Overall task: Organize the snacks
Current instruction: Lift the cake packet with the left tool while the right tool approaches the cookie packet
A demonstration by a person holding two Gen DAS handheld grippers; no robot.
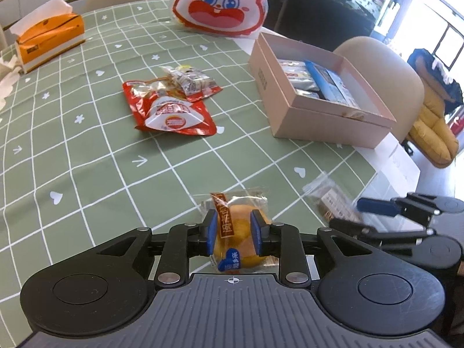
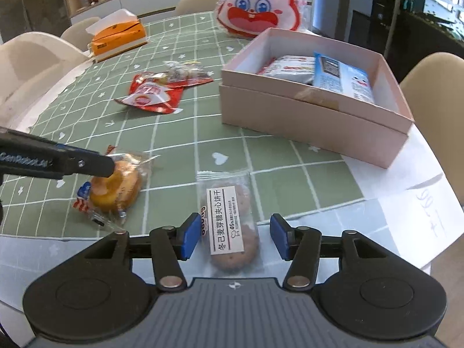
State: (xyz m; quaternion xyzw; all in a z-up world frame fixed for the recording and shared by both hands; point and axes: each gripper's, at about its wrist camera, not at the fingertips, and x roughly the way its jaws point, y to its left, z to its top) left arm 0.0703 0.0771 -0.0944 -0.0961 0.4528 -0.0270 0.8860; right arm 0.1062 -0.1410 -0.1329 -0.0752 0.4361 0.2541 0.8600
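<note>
My left gripper [image 1: 233, 233] is shut on a wrapped yellow cake [image 1: 236, 232] at the table's near edge; cake [image 2: 116, 188] and left gripper [image 2: 107, 166] also show in the right wrist view. My right gripper [image 2: 234, 237] is open around a clear-wrapped biscuit pack [image 2: 232, 232] lying on the table, pads apart from it; in the left wrist view the pack [image 1: 330, 200] sits by the right gripper [image 1: 362, 214]. A pink open box [image 2: 316, 107] holds several snack packs [image 2: 342, 78]. Red and clear snack packs [image 1: 171, 104] lie mid-table.
A rabbit-face bag [image 1: 221, 3] stands at the back by the box [image 1: 322, 121]. An orange tissue box [image 1: 49, 40] sits at the far left. Beige chairs [image 1: 385, 66] ring the green checked tablecloth [image 1: 87, 159]. White paper [image 2: 411, 197] lies at the right edge.
</note>
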